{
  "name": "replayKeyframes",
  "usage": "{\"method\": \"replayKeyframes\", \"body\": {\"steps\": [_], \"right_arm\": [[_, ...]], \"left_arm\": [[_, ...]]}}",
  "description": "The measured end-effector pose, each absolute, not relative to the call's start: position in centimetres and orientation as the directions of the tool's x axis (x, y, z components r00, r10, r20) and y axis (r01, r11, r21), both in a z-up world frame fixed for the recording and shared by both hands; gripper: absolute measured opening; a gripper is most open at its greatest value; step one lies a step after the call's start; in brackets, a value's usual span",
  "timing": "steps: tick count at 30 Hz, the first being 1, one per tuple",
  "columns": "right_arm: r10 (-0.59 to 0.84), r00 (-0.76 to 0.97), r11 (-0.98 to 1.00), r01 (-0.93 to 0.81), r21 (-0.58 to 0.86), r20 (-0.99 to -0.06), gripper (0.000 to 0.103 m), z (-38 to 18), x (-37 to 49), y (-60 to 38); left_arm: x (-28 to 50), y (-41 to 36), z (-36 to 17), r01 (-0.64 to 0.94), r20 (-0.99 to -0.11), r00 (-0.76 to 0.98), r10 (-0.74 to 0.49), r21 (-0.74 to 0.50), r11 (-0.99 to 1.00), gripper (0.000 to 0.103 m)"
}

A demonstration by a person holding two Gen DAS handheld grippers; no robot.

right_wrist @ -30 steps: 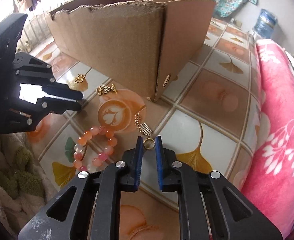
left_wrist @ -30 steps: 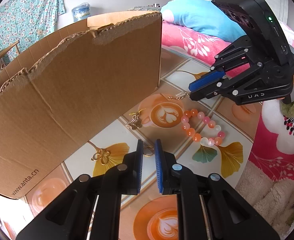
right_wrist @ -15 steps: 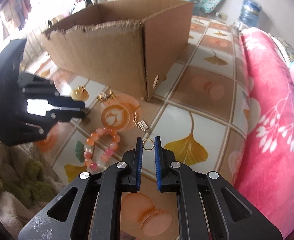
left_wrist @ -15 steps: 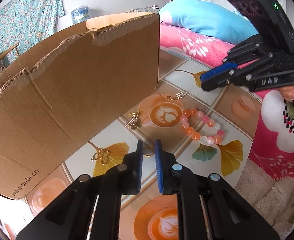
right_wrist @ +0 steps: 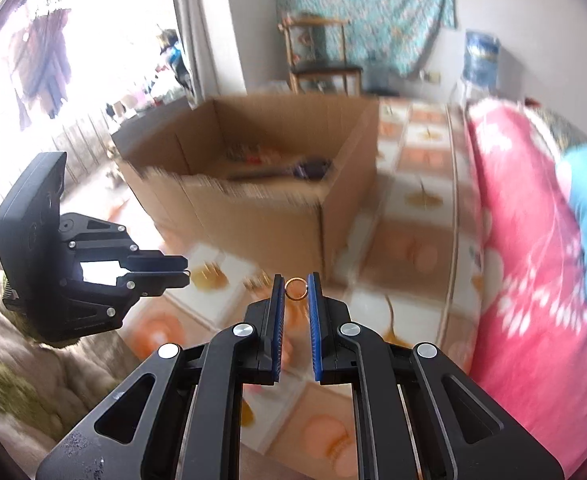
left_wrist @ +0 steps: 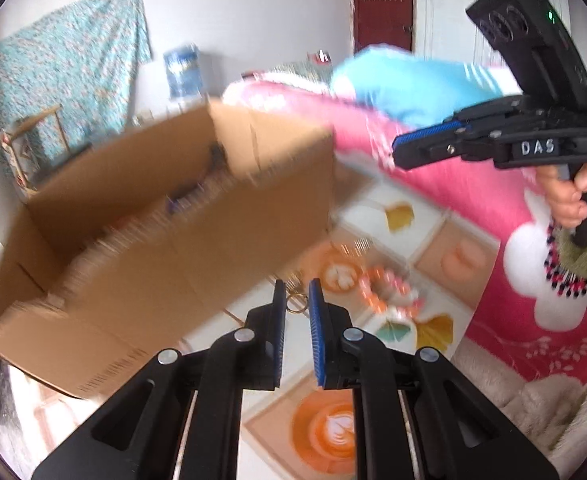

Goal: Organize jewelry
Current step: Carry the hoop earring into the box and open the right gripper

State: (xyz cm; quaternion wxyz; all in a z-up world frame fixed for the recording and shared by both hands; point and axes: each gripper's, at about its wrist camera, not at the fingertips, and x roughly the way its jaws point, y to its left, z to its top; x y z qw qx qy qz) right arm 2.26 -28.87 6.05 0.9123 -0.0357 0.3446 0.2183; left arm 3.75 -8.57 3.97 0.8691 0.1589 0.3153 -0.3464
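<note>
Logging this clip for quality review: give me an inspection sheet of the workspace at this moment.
Surface: patterned floor, leaf and coffee prints, motion-blurred.
Job's things: open cardboard box, contents too blurred to name; beaded bracelet on the floor.
Clutter: nothing seen.
Grippers: left claw shut on gold ring; right claw shut on second gold ring.
Cables: nothing seen.
Surroundings: pink blanket, wooden chair, water bottle.

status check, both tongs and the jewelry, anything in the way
Left tongs shut on a gold ring. Right tongs shut on a gold ring. Cardboard box ahead, open. Nothing in the way.
</note>
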Motion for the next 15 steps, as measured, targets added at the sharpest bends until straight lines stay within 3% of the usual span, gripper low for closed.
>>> {"method": "replayKeyframes", "body": {"steps": [5,8,15], "right_arm": [[0.471,0.676,0.852,-0.515,0.093,-0.566,0.009,10.0,4.5,-26.5],[0.533,0.623,0.811,-0.570,0.136,-0.573,0.009,11.4,8.1,-24.9],[0.538,0.381,0.777,-0.571,0.267,-0.751,0.010,9.2,18.4,-20.0]], "left_arm": [[5.5,-6.1,8.8,0.646,-0.587,0.648,-0.485,0.087,0.758,0.011],[8.2,-5.0,10.8,0.611,-0.592,0.666,-0.453,0.085,0.787,0.011],[19.0,-2.8,9.0,0.556,-0.795,0.472,-0.381,-0.066,0.828,0.011]]}}
